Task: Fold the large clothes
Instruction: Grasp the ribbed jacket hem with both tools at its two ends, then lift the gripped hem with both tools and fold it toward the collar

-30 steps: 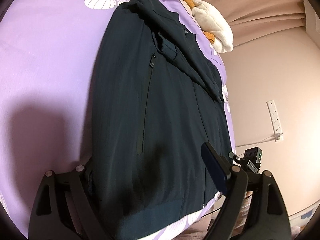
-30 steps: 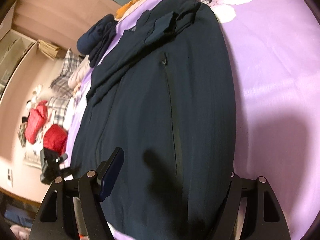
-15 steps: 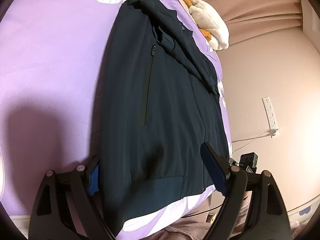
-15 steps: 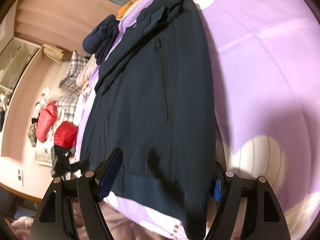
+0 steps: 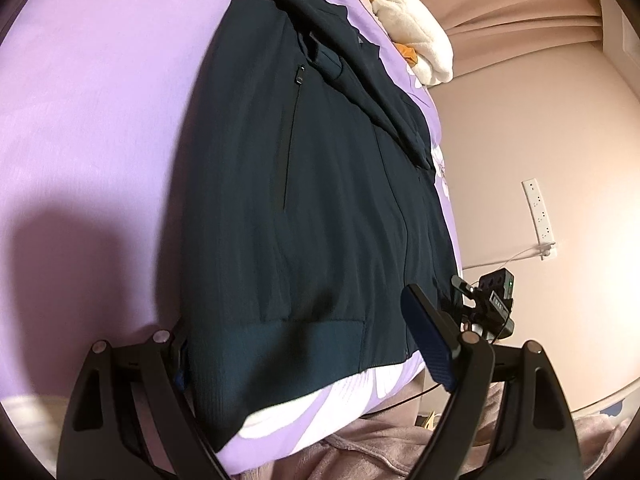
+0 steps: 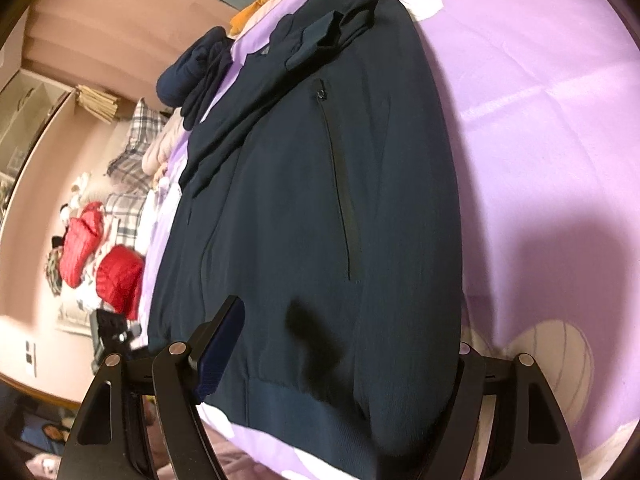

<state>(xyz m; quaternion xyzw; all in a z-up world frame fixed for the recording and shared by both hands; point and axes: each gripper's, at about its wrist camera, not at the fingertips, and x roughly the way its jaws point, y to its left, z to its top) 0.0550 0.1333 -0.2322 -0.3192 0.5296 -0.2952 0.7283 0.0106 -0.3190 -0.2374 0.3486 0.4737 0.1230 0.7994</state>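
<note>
Both grippers wide over jacket (image 5: pixel 304 208) hem; red clothes (image 6: pixel 120 276) only in R view.

Black fingers (image 5: pixel 428 344), blue pads, silver screws, pink fleece

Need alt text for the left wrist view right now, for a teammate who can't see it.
A dark navy jacket lies flat on a purple floral bedsheet, ribbed hem nearest the camera. The left gripper is open, its fingers either side of the hem. The right gripper shows beyond the jacket.
</note>
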